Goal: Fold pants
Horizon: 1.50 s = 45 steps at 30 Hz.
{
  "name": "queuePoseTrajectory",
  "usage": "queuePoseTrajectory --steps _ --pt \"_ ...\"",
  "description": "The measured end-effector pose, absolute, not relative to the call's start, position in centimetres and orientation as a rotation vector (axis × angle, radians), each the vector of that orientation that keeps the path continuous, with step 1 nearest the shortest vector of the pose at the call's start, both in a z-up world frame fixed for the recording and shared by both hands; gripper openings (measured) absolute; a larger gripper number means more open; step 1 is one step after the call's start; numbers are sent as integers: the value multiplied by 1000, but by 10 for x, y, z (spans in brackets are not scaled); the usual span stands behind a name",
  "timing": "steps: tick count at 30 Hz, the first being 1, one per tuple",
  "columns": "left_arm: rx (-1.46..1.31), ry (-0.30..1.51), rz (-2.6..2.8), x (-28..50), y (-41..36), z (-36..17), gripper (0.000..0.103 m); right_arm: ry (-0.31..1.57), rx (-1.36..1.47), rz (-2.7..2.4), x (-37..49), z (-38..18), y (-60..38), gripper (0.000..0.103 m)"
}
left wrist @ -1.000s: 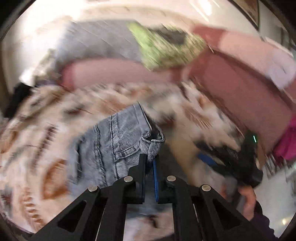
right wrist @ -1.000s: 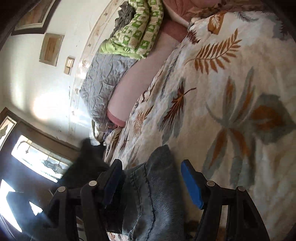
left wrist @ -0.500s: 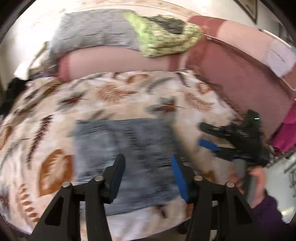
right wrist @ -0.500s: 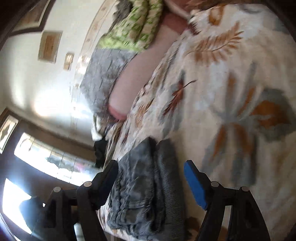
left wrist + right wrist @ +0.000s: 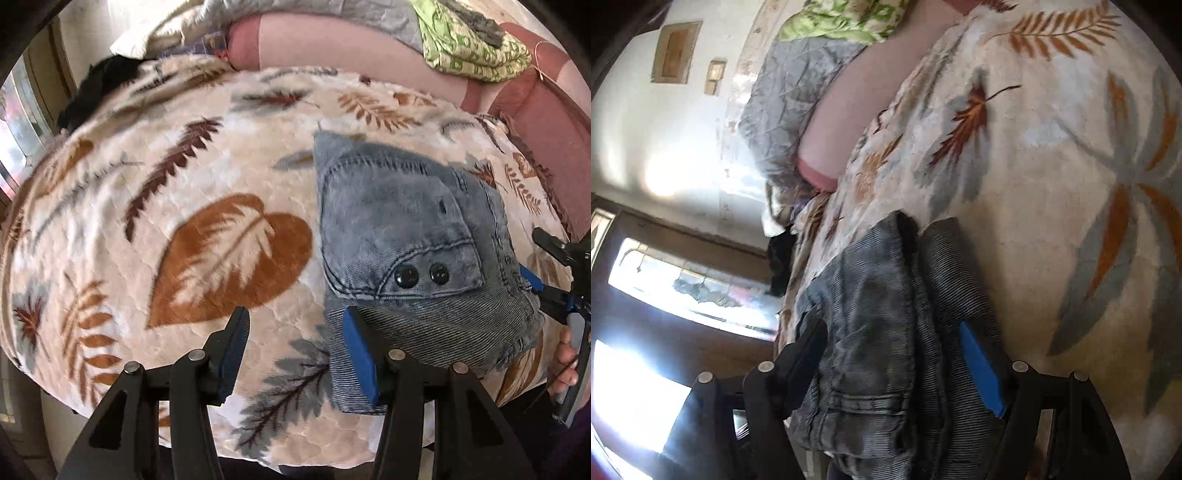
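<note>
Pants lie folded on the bed; left gripper released, right gripper open astride them; pressing the bundle flat would finish neatly.

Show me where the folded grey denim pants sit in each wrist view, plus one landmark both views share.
Left wrist view: the pants lie right of centre on the leaf-print blanket, just beyond the left gripper, whose right finger overlaps their near edge.
Right wrist view: the pants fill the lower centre, between the fingers of the right gripper.
Shared landmark: the green patterned cloth near the top edge of both.
</note>
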<state>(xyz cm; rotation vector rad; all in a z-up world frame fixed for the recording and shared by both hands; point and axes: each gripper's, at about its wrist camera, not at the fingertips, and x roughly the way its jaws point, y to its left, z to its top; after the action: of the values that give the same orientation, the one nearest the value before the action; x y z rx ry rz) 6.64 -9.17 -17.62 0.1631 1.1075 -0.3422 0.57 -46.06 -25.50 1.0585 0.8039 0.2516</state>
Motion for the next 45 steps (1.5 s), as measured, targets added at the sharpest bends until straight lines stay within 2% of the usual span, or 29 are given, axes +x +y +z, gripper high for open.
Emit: queuePoseTrajectory --steps 2,5,7,8,11,15,20,26,27,28,31,33,34,36,39,45 --pt "191 1104 -353 66 -101 -180 52 831 1067 320 9 -258 -453 75" --pt "239 1089 -361 63 -109 -181 52 849 998 358 13 -254 -438 63" --pt "247 1092 -364 63 -109 -181 52 854 961 350 15 -253 -434 51" --pt "248 1095 -361 63 -109 -182 52 874 933 330 17 -253 -431 37" --pt "235 1099 -356 64 -108 -181 52 885 857 290 16 -250 -427 24" --pt "229 1089 -375 61 -112 -175 52 778 765 303 4 -223 -421 20" --pt "259 1068 -435 44 -131 -167 52 720 755 304 -11 -210 -431 19" --pt "332 1102 -465 27 -156 -188 52 804 810 212 -14 -234 -456 20" --pt "345 1103 -456 27 -158 -191 52 849 818 204 -11 -241 -457 26" --pt "338 1106 -457 27 -157 -191 52 884 847 201 -8 -249 -458 27" --pt "293 1093 -471 31 -150 -176 52 848 901 175 -12 -244 -469 37" --pt "286 1040 -477 32 -147 -157 53 767 919 121 -18 -234 -481 57" --pt "293 1008 -475 35 -148 -146 53 714 935 98 -23 -229 -487 58" --pt "316 961 -457 45 -156 -130 53 624 927 82 -25 -215 -491 58" --pt "361 964 -397 75 -176 -122 53 591 872 136 -12 -198 -478 58" --pt "327 1037 -329 136 -204 -142 53 675 751 221 27 -197 -434 58"
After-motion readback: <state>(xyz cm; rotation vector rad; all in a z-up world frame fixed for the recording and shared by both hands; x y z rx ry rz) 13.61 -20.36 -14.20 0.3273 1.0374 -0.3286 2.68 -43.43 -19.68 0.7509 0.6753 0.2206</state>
